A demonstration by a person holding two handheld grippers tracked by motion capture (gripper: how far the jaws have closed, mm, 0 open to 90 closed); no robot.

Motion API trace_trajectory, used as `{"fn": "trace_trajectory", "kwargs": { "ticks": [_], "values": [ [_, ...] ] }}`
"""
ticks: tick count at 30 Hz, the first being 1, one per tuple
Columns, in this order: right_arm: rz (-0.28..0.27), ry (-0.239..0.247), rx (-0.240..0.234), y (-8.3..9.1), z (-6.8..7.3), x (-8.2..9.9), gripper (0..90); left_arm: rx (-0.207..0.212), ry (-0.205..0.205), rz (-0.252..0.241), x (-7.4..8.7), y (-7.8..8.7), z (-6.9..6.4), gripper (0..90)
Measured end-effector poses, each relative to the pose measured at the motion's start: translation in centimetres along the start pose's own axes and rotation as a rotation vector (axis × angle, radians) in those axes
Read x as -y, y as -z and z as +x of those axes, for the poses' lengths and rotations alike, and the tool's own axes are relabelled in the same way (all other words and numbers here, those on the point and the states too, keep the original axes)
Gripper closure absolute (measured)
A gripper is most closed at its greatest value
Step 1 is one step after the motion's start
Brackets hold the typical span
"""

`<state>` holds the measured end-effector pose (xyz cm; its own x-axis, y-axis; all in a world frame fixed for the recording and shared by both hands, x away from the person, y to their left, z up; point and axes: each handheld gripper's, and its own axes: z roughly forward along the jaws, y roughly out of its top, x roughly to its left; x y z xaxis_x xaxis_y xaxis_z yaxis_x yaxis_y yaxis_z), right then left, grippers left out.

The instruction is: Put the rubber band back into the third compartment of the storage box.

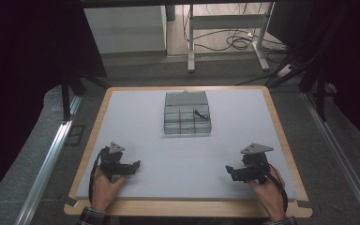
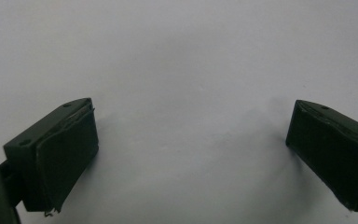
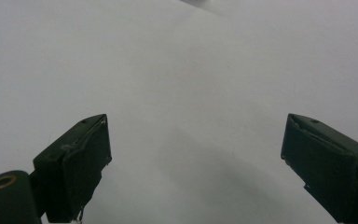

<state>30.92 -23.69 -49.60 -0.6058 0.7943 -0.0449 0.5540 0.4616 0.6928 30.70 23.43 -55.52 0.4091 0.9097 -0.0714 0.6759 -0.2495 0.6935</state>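
Observation:
A clear compartment box (image 1: 187,113) sits at the middle back of the white mat (image 1: 187,154), with a small dark part (image 1: 199,114) in one of its right cells. My left gripper (image 1: 137,164) lies low at the mat's front left, held by a hand, and its jaws point right. In the left gripper view my left gripper (image 2: 191,140) stands open over bare mat. My right gripper (image 1: 228,171) rests at the front right, pointing left. In its own view my right gripper (image 3: 193,154) is open with nothing between the pads.
The mat lies on a wooden board (image 1: 281,136) with a raised edge. Metal rails (image 1: 51,154) run along both sides. Beyond the board stand a desk frame (image 1: 225,28) and loose cables (image 1: 234,42) on the floor.

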Motion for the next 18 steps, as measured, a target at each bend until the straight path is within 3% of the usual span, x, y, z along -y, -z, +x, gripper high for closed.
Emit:
{"fn": "trace_trajectory", "kwargs": {
  "ticks": [18],
  "values": [
    [-0.048,-0.027,0.015,0.9,-0.5,3.2,8.0,0.0,0.0,0.0,0.0,0.0,0.0,2.0]
  ]
}}
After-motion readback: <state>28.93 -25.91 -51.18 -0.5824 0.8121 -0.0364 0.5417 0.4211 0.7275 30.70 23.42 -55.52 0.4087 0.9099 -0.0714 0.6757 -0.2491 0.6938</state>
